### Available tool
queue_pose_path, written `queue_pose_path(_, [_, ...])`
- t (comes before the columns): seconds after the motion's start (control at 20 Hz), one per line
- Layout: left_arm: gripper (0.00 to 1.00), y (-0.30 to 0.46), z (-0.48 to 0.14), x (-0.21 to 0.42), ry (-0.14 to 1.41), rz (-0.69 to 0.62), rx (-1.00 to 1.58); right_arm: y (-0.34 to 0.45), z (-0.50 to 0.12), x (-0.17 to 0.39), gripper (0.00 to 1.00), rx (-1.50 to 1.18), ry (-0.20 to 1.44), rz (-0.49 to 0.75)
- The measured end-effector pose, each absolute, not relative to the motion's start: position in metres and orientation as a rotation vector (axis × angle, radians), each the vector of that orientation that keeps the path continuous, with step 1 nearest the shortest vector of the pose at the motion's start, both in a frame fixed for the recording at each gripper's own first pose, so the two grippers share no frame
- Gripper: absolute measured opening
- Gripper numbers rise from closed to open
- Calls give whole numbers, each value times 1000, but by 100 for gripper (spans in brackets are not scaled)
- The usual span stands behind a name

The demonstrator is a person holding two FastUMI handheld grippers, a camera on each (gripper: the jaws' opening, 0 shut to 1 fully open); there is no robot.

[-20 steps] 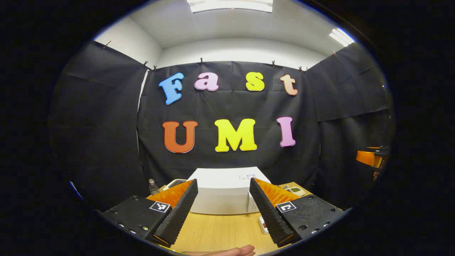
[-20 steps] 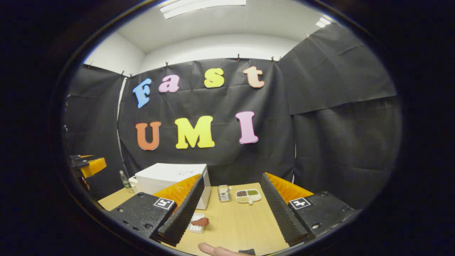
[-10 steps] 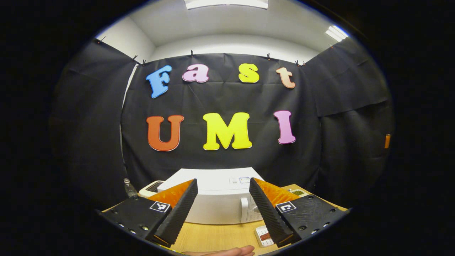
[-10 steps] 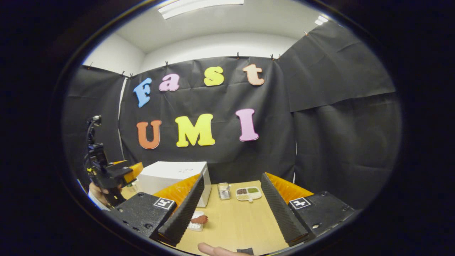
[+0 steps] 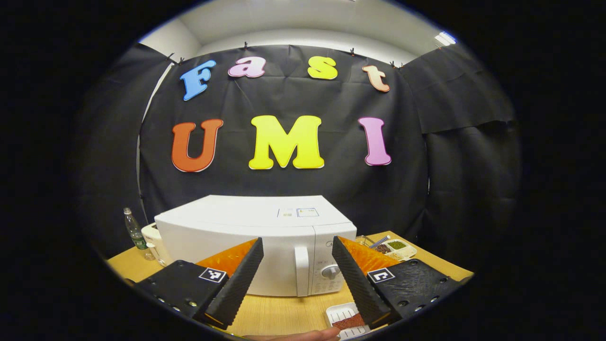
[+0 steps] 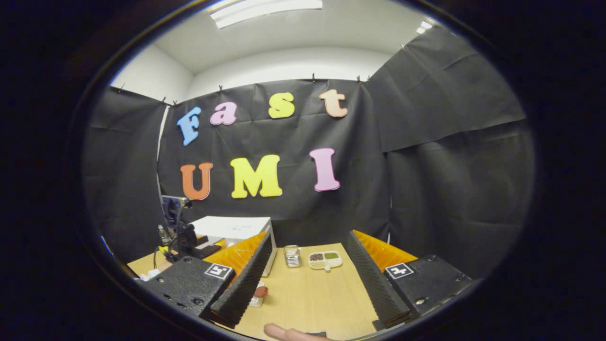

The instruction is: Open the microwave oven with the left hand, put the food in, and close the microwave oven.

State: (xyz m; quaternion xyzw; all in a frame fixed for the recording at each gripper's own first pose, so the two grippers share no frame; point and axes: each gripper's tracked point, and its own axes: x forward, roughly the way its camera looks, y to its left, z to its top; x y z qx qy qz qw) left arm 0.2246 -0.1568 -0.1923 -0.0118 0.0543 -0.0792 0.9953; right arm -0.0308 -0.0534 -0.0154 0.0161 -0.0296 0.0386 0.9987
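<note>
left gripper view, microwave (image 5: 255,246) door closed, white tray (image 5: 342,318) holding reddish food (image 5: 348,323), both grippers spread

Right gripper (image 6: 310,279) held above wooden table (image 6: 307,303), fingers spread, nothing between. Microwave oven (image 6: 234,229) seen at left, door possibly shut. Food (image 6: 261,291) partly hidden behind finger.

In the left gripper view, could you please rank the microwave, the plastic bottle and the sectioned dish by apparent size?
1. microwave, by far the largest.
2. plastic bottle and sectioned dish: similar, unranked.
</note>
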Motion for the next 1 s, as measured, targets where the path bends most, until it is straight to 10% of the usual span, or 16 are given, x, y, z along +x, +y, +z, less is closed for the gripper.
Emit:
queue_pose_path(0.85, [91,-174,-288,284,192,-98,-51,-83,-10,-40,100,-73,-83,5])
queue_pose_path(1.0, [63,-179,-293,282,203,-97,-75,-74,9,-52,94,-37,-99,31])
